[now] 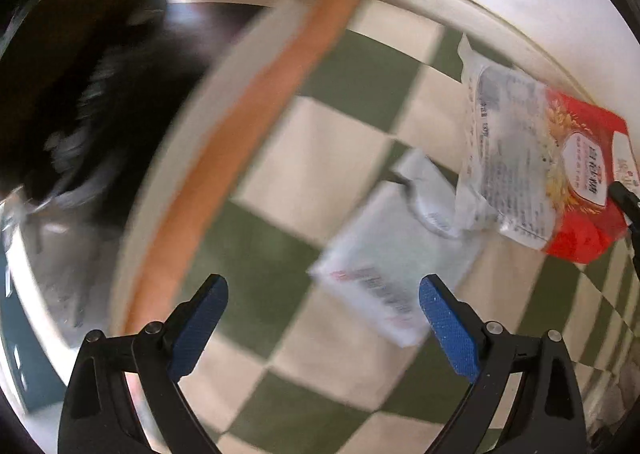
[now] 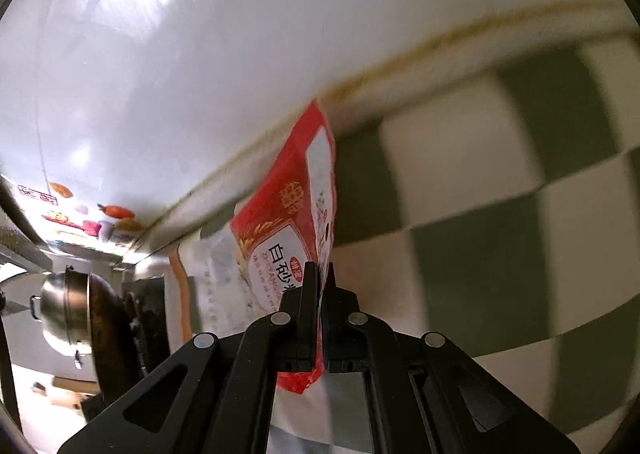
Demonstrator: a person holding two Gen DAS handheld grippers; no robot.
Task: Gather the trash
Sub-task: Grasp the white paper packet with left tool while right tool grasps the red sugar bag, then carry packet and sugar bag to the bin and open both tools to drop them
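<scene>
A red and clear plastic food bag (image 2: 296, 222) is pinched at its red end between the fingers of my right gripper (image 2: 322, 270), which is shut on it. In the left wrist view the same red bag (image 1: 532, 170) lies by the wall at the right, with a dark fingertip (image 1: 624, 196) of the right gripper on it. A white flat wrapper (image 1: 384, 266) with red and grey print lies on the green and cream checked cloth (image 1: 344, 158). My left gripper (image 1: 322, 294) hangs open straight above the cloth, its blue pads (image 1: 448, 326) beside the wrapper's near end.
A white tiled wall (image 2: 240, 54) runs along the counter's back edge. An orange border strip (image 1: 248, 158) marks the cloth's left edge. A steel pot (image 2: 64, 310) and a dark pan (image 2: 108, 330) sit on a stove at the far left. A dark blurred shape (image 1: 100, 126) lies left of the cloth.
</scene>
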